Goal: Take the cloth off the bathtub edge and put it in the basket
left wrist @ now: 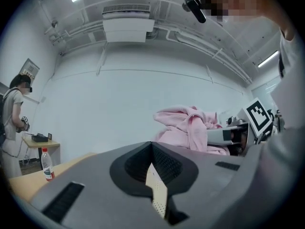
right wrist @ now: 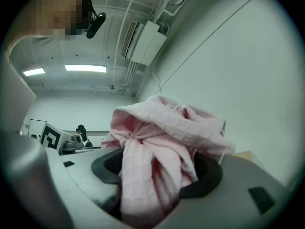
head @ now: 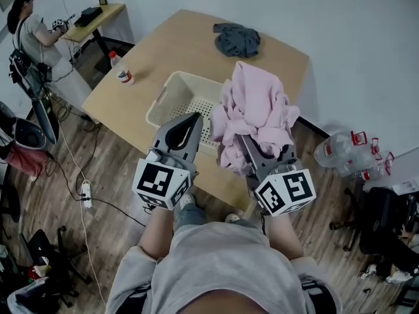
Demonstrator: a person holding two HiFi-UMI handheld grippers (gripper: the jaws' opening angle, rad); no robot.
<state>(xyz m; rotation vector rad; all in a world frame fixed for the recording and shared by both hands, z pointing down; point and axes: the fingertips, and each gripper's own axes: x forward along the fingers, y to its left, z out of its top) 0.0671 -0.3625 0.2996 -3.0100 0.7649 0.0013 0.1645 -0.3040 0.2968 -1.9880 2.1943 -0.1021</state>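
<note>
A bunched pink cloth [head: 252, 110] is held up in my right gripper [head: 247, 146], whose jaws are shut on it; the folds hide the fingertips. In the right gripper view the cloth [right wrist: 157, 147] fills the space between the jaws of that gripper [right wrist: 157, 180] and spills over them. The cloth hangs above the right end of a cream perforated basket [head: 171, 87] on the wooden table [head: 177, 41]. My left gripper [head: 186, 124] sits beside it over the basket's near rim, shut with nothing in it [left wrist: 152, 149]. From the left gripper view the pink cloth [left wrist: 188, 128] shows to the right.
A grey cloth [head: 237, 39] lies at the table's far side. A red-capped bottle [head: 122, 70] stands at its left edge. Large water bottles [head: 347, 150] lie on the floor at the right. A person [head: 29, 31] stands by a small desk at far left. A power strip [head: 85, 191] lies on the floor.
</note>
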